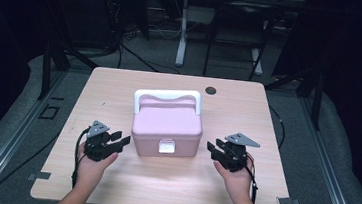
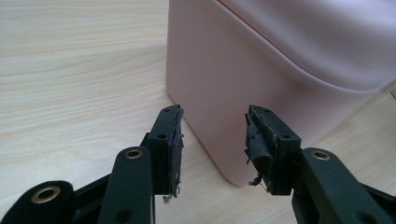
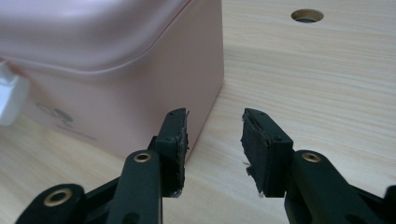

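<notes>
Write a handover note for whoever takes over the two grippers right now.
Left gripper: open, empty, beside the left front corner of the pink plastic lidded box.
Right gripper: open, empty, beside its right front corner.
Box: mid-table on the light wooden table, lid down, white front latch looks closed, white handle lying toward the back.
Done: both grippers positioned either side.
Left: nothing gripped yet; box untouched and unopened.

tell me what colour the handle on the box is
White; the handle lies folded back over the pink box. The high view shows it best.
</notes>
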### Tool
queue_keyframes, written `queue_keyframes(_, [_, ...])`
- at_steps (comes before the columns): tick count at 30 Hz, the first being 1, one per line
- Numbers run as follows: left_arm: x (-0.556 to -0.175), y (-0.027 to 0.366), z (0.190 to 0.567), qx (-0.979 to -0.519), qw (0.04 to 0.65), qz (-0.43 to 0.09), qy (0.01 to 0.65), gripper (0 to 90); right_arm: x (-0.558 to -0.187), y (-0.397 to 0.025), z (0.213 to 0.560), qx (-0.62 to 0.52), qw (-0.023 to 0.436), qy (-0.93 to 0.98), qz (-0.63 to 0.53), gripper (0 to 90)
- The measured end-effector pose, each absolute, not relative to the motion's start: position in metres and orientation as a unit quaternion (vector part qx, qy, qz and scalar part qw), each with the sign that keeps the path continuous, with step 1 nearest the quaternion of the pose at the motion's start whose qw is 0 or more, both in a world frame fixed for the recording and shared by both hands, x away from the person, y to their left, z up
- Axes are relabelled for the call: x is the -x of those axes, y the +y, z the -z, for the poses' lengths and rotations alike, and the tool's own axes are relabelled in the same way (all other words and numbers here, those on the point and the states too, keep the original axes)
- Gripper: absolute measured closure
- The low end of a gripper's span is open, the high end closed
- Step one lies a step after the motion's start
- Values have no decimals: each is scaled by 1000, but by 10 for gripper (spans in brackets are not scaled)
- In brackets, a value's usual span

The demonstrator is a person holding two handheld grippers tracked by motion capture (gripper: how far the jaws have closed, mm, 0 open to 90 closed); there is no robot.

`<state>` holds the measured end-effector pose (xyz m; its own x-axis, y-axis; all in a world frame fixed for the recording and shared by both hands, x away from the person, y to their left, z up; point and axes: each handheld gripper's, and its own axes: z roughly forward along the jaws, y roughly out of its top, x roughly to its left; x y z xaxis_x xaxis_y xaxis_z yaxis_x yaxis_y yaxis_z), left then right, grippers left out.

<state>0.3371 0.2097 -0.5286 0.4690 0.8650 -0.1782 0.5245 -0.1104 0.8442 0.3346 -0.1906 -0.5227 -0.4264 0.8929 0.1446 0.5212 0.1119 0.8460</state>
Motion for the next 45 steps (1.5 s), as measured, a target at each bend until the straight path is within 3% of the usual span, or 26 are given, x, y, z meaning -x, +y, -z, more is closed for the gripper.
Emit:
queue_keyframes(21, [-343, 201, 536, -722, 465, -188, 476, 711, -368, -173, 536, -489, 201, 718, -453, 648])
queue_keyframes(35, [-341, 198, 535, -725, 465, -189, 472, 779, -364, -166, 536, -487, 207, 718, -453, 785])
queue_keyframes(40, [-340, 196, 535, -726, 465, -186, 472, 838, -360, -160, 535, -476, 221, 725, -446, 896])
queue_keyframes(45, [-339, 195, 533, -728, 459, -184, 475, 872, -357, -158, 535, -476, 224, 726, -443, 899])
